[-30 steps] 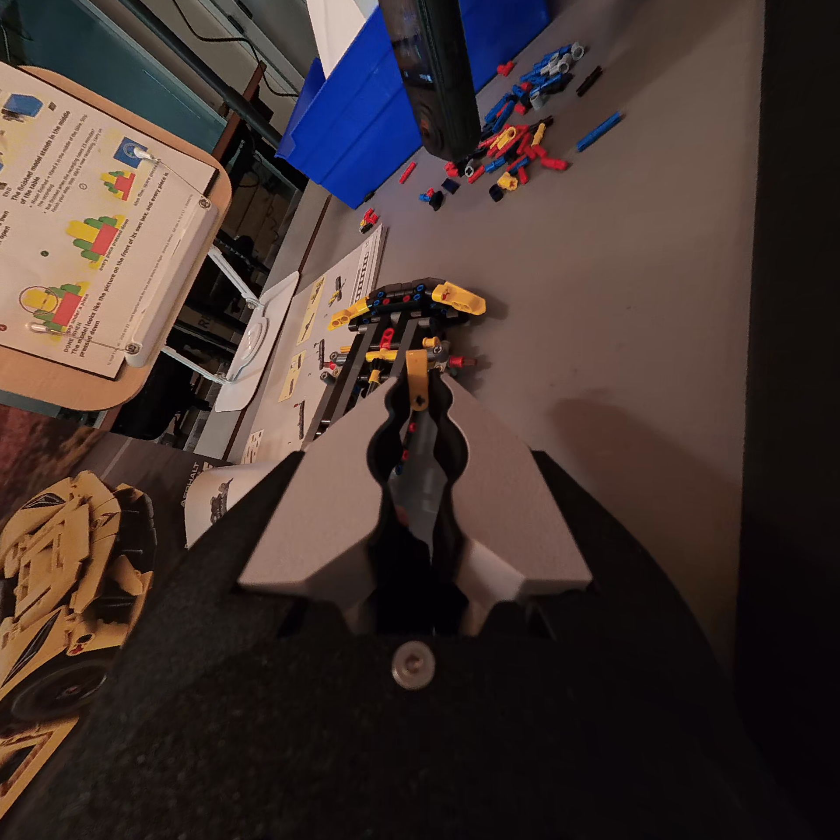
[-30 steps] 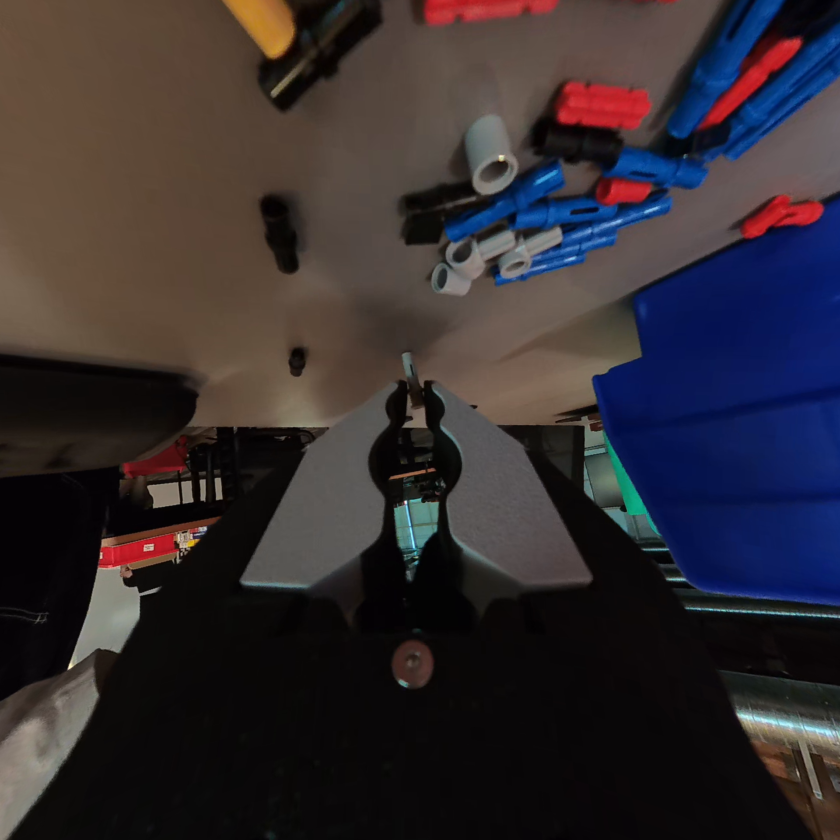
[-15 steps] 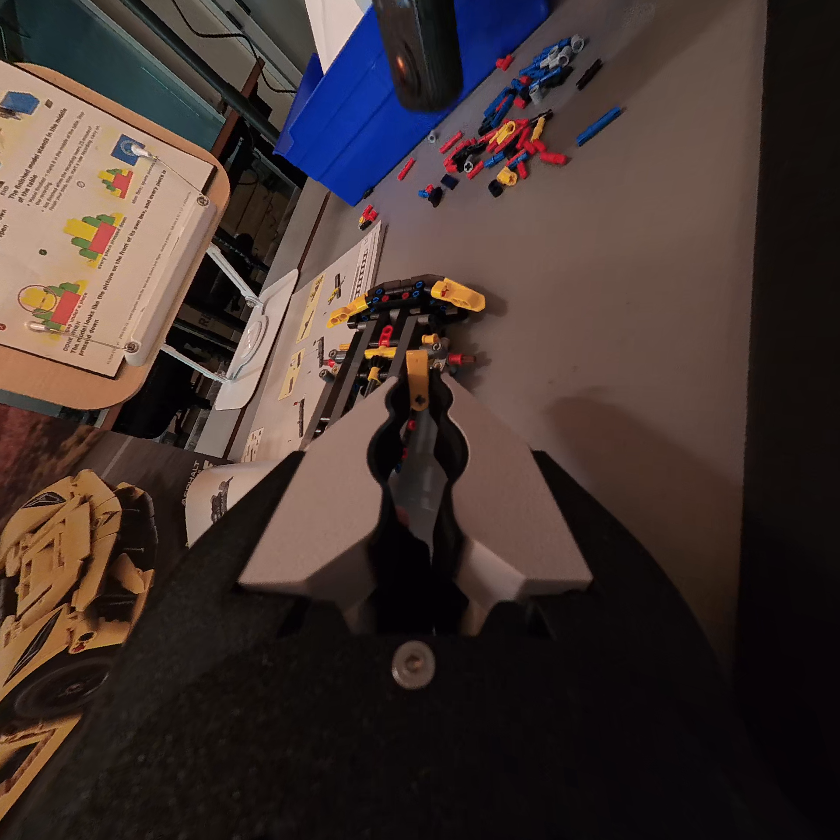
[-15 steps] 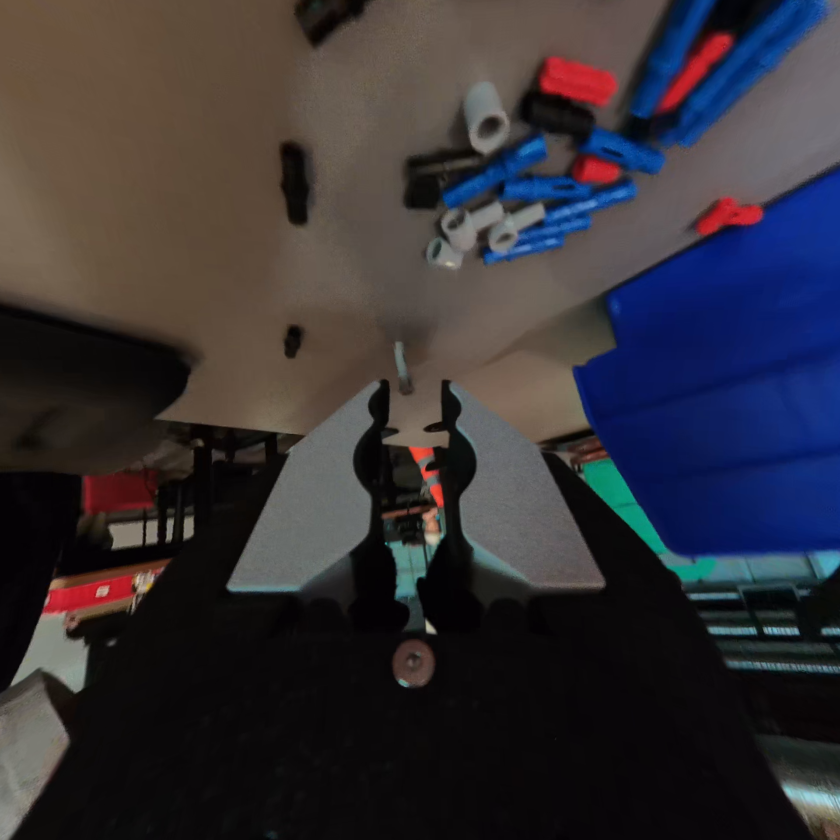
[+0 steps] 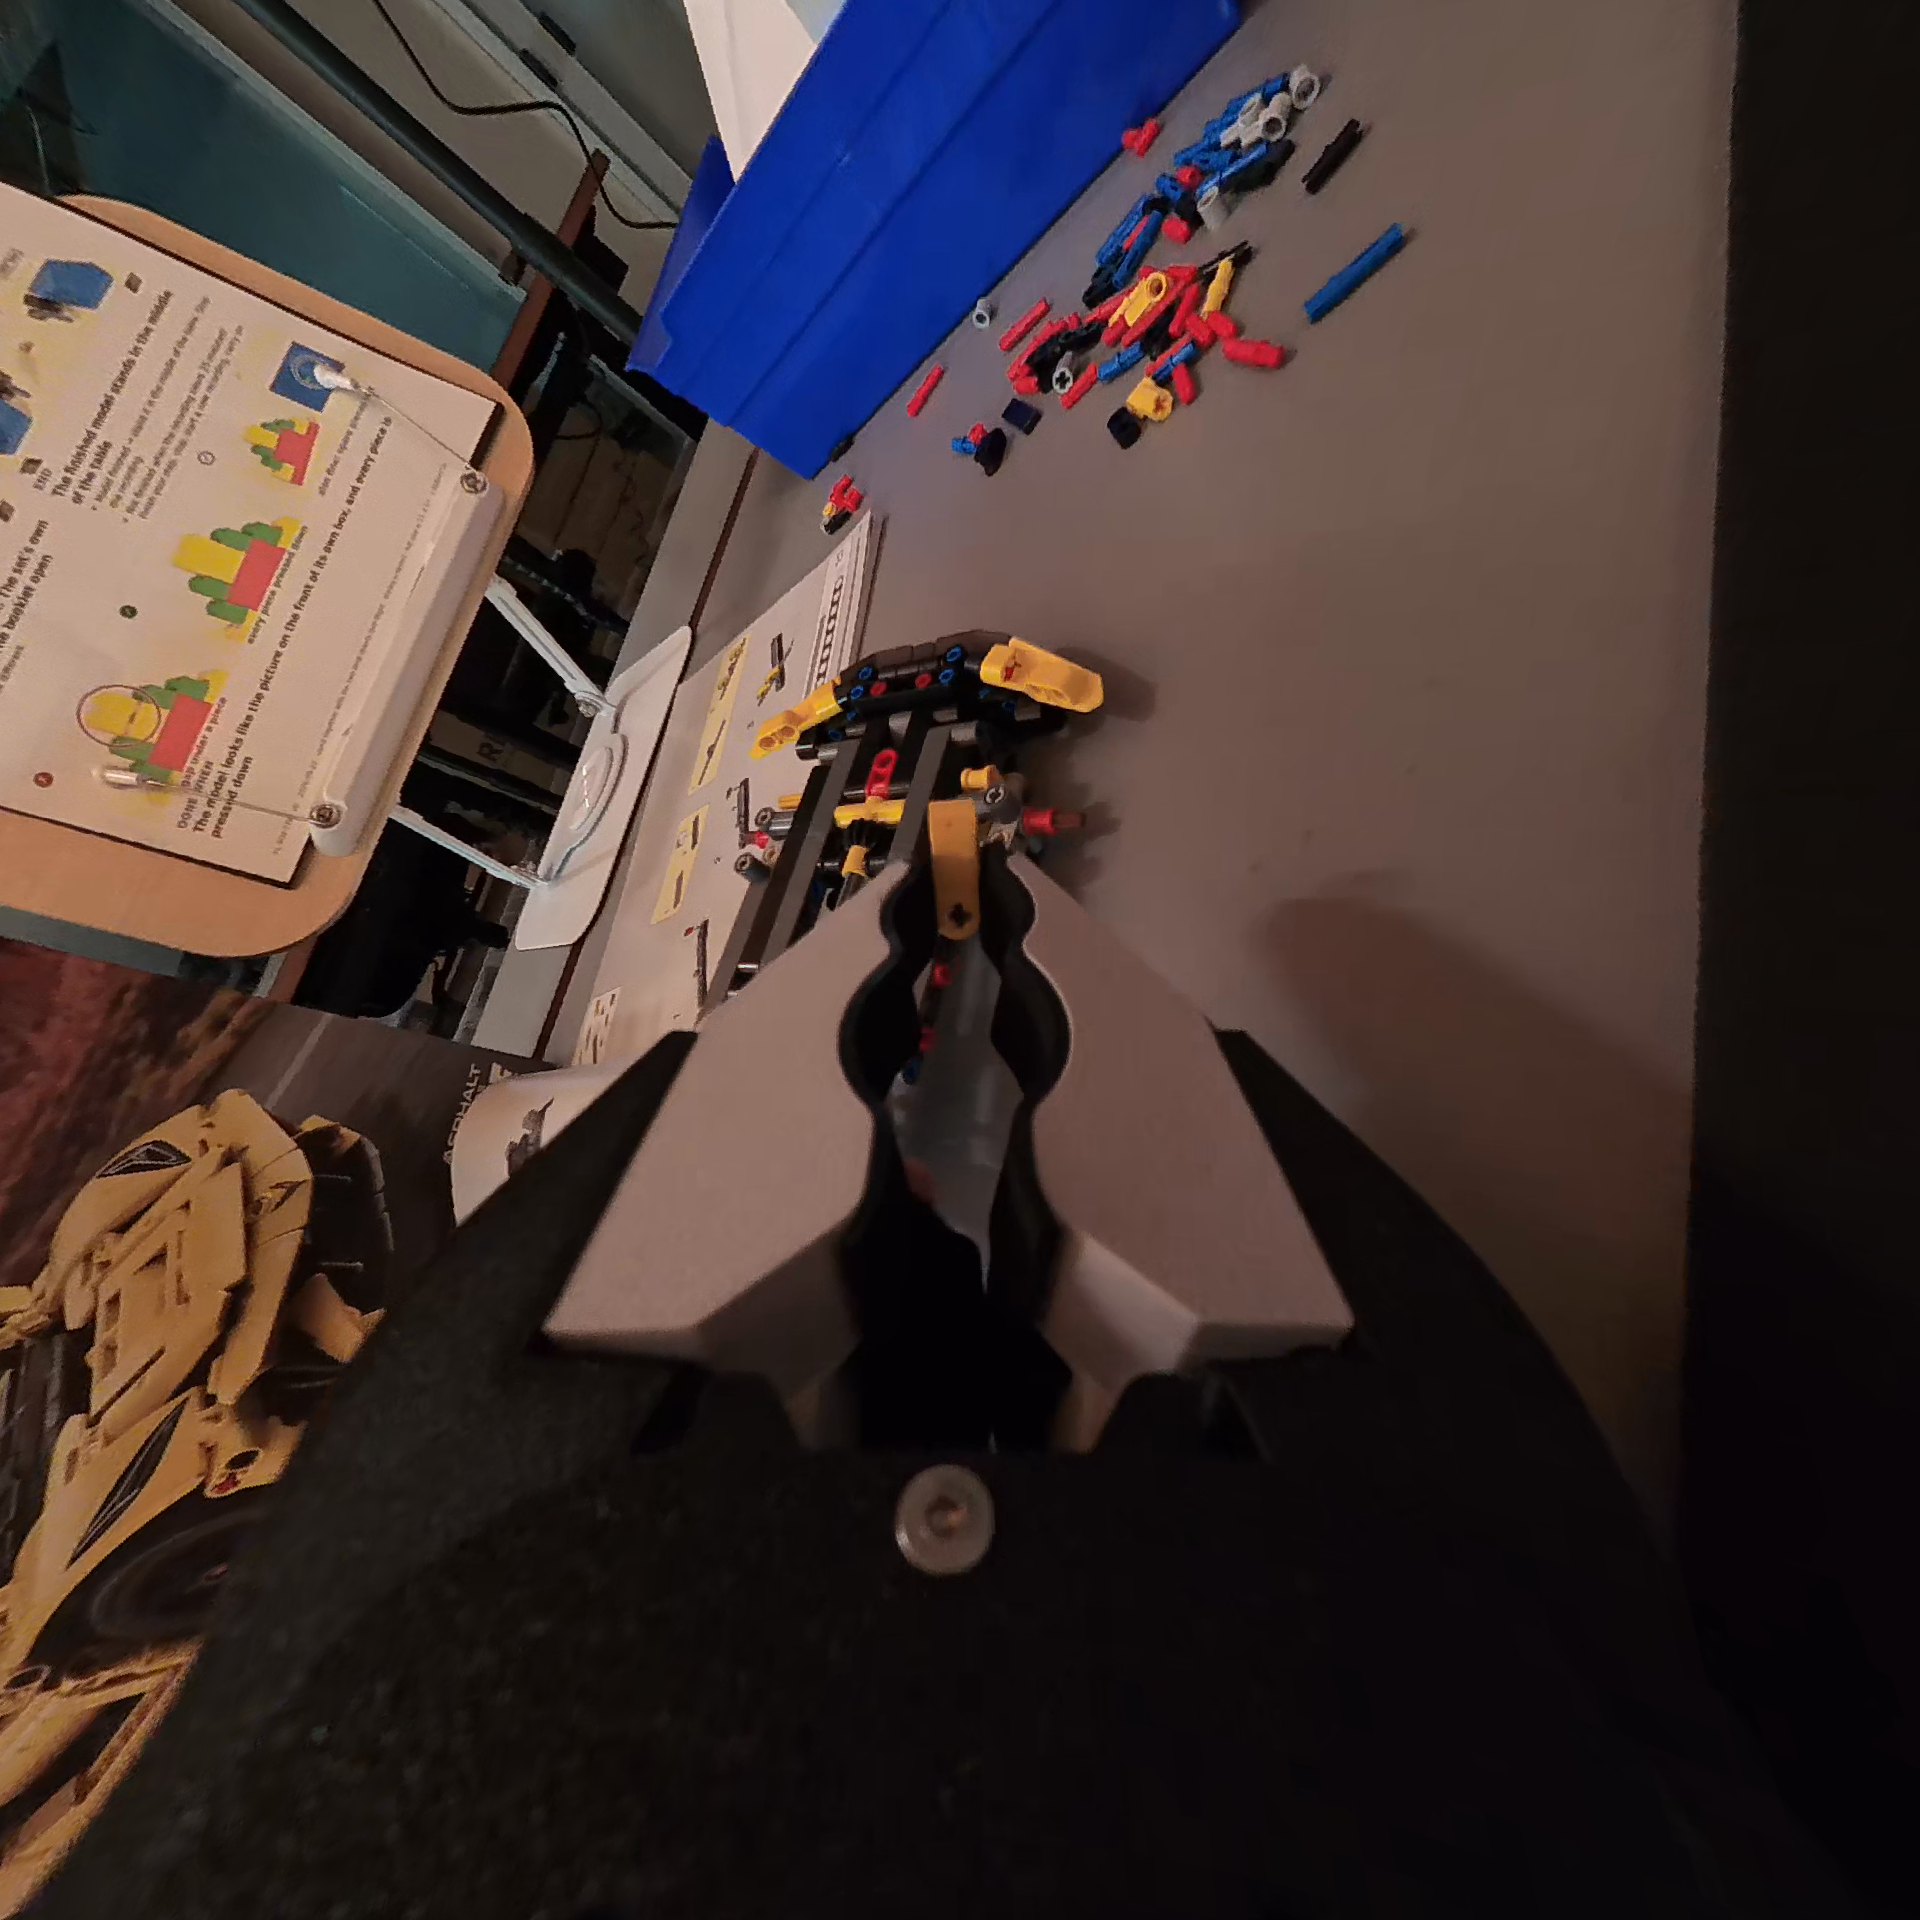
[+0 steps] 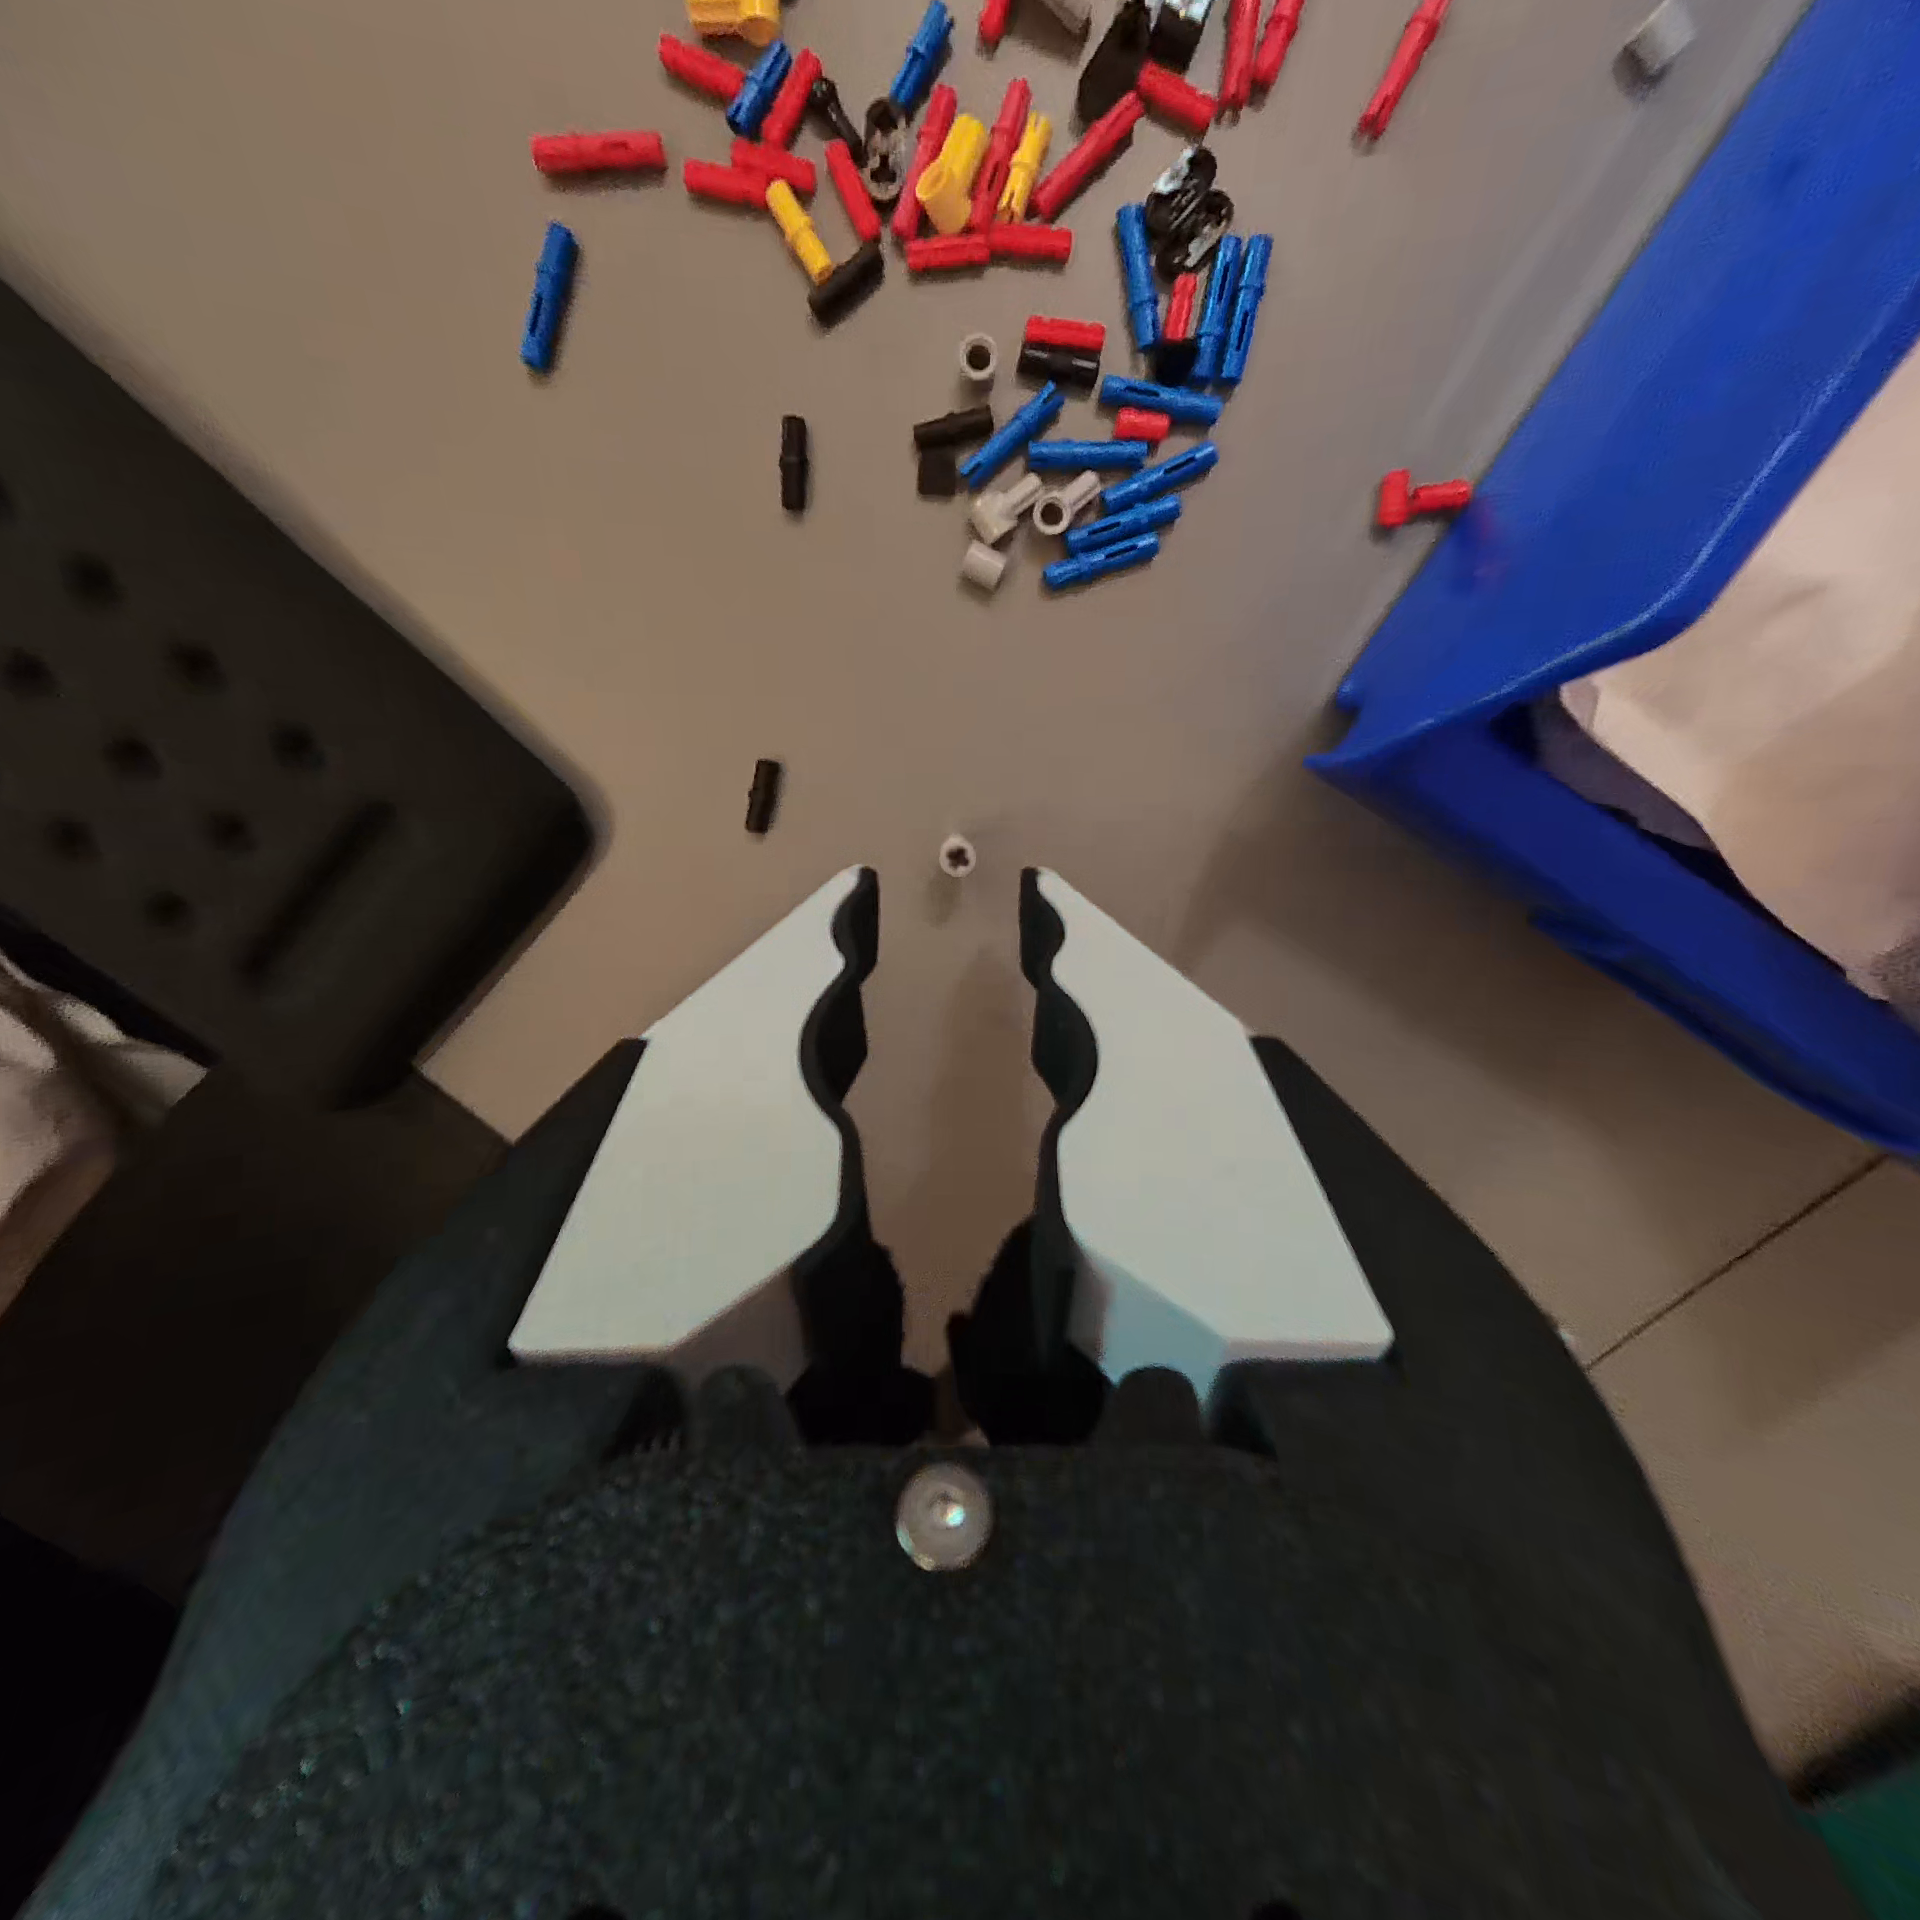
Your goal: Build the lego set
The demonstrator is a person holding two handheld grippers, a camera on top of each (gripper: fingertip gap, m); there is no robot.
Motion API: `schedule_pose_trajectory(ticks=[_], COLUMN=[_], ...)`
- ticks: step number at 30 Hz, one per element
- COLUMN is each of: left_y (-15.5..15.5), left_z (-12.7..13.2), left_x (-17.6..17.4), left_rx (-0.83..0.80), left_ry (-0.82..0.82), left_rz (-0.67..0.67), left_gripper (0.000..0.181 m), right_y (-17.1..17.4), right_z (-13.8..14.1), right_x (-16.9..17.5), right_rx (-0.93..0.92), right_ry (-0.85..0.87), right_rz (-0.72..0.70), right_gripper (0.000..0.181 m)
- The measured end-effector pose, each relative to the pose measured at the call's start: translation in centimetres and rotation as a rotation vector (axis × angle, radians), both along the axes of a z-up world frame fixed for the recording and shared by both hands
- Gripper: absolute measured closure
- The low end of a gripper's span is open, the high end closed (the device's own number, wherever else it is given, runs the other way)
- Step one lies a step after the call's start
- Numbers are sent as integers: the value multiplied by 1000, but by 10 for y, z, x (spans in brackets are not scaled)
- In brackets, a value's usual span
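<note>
Right gripper point(image 6: 948, 873) jaws wide, just short of tiny light-grey plastic bush point(image 6: 956, 856) on grey desk point(image 6: 416, 416); likely featherlight, rigid, slippery: pinch its sides. Left gripper point(image 5: 956, 883) jaws narrow, clamping black-and-yellow Technic chassis point(image 5: 914, 748).

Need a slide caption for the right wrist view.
Open right gripper poised behind a small grey bush on the table, loose pins beyond.

Left gripper point(image 5: 958, 894) is clamped on the near end of the black-and-yellow lego chassis point(image 5: 894, 748), which lies on the grey table point(image 5: 1403, 623) partly over an instruction sheet point(image 5: 727, 727). Loose pieces point(image 5: 1164, 312) lie beyond, beside a blue bin point(image 5: 883, 229). The grey part between the jaws is apparently lego.
</note>
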State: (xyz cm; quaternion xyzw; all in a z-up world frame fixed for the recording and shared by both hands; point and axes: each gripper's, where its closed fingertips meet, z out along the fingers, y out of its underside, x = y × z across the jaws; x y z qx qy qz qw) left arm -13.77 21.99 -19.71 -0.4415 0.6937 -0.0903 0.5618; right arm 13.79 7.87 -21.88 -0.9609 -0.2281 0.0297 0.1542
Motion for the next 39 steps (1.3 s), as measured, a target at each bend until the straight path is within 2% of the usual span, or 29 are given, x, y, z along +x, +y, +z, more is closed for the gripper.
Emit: schedule_pose_trajectory(ticks=[2, 10, 17, 34, 37, 39], left_y=[0, 1, 2, 2, 3, 3], left_z=[-1, -7, -9, -11, -10, -9], left_x=[0, 1, 1, 1, 0, 0], left_rx=[-11, -29, -36, -38, -38, -35], left_ry=[3, 18, 23, 28, 27, 25], left_rz=[2, 4, 8, 6, 9, 9], left_gripper=[175, 175, 175, 175, 176, 176], right_y=[2, 4, 5, 0, -4, -8], right_z=[-6, -21, -27, -25, -17, -17], right_x=[1, 2, 1, 10, 22, 35], right_rx=[23, -12, -50, -77, -30, 21], right_ry=[-20, -28, -15, -89, -105, -110], right_rz=[6, 15, 28, 43, 0, -54], right_gripper=[161, 162, 175, 171, 171, 164])
